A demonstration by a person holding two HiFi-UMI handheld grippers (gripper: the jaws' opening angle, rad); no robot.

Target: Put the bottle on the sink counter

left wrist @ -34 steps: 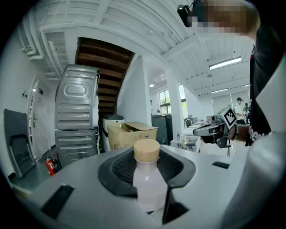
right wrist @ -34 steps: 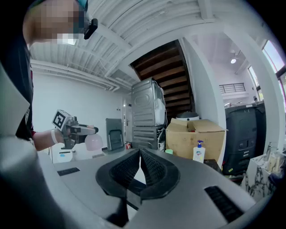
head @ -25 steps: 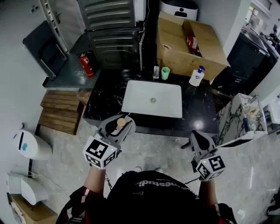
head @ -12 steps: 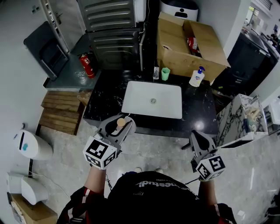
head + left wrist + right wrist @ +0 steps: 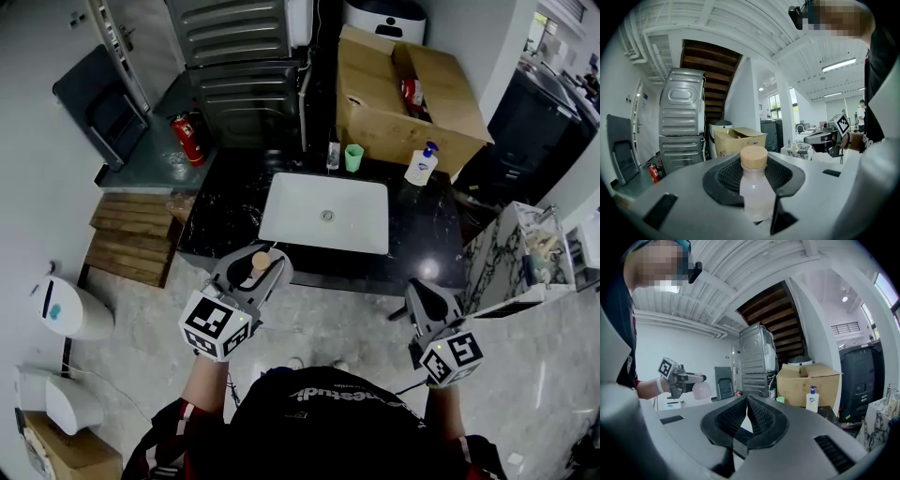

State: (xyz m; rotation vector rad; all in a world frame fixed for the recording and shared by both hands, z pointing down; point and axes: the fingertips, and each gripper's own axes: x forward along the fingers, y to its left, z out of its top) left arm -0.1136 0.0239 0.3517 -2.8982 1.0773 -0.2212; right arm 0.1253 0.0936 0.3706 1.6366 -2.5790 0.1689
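Observation:
A small translucent white bottle [image 5: 753, 188] with a tan cork-like cap stands upright between the jaws of my left gripper [image 5: 260, 266], which is shut on it. In the head view the bottle's cap [image 5: 261, 261] shows just in front of the black marble sink counter [image 5: 223, 211], above the floor. The right gripper view shows the same bottle [image 5: 701, 390] held out in the air at its left. My right gripper [image 5: 421, 298] hangs in front of the counter's right part, jaws pressed together with nothing between them. The white basin [image 5: 326, 212] is set in the counter's middle.
A soap pump bottle [image 5: 422, 163], a green cup [image 5: 354, 157] and a glass [image 5: 334, 155] stand along the counter's back. Behind is an open cardboard box [image 5: 405, 91]. A red fire extinguisher [image 5: 186, 137] and wooden pallets [image 5: 128, 240] lie left. A marble-patterned bin [image 5: 515, 254] stands right.

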